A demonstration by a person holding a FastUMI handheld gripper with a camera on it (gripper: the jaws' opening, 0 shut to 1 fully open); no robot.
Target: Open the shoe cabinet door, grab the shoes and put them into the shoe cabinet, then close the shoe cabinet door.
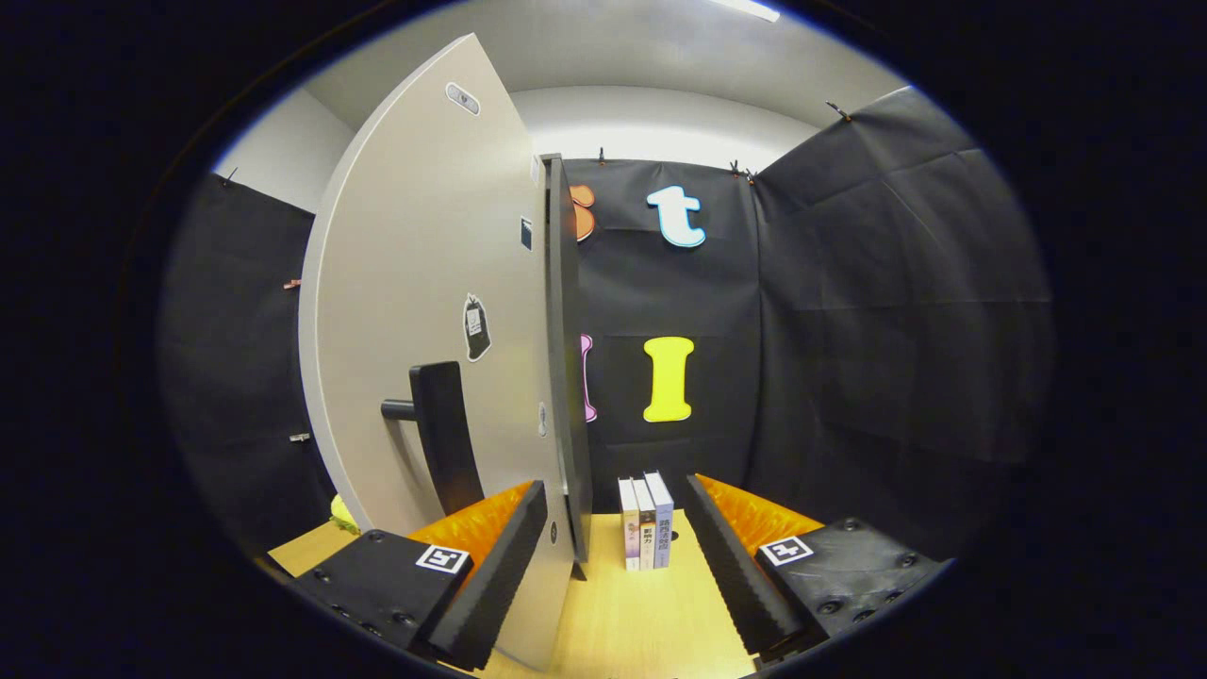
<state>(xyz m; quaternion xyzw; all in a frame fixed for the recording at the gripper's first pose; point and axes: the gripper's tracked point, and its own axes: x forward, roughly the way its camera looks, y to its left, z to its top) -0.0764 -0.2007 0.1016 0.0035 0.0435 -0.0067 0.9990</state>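
The shoe cabinet's pale grey door stands swung out towards me, its outer face turned to the left. A black bar handle sticks out of that face just above my left finger. Behind the door's edge a dark panel of the cabinet rises upright. My gripper is open. The door's lower edge runs down between the fingers, close against the left one and well apart from the right finger. A small yellow thing peeks out low behind the door, too hidden to identify.
Three thin books stand upright on the light wooden tabletop, just beyond the fingertips and right of the door. Black cloth walls close the booth behind and on both sides.
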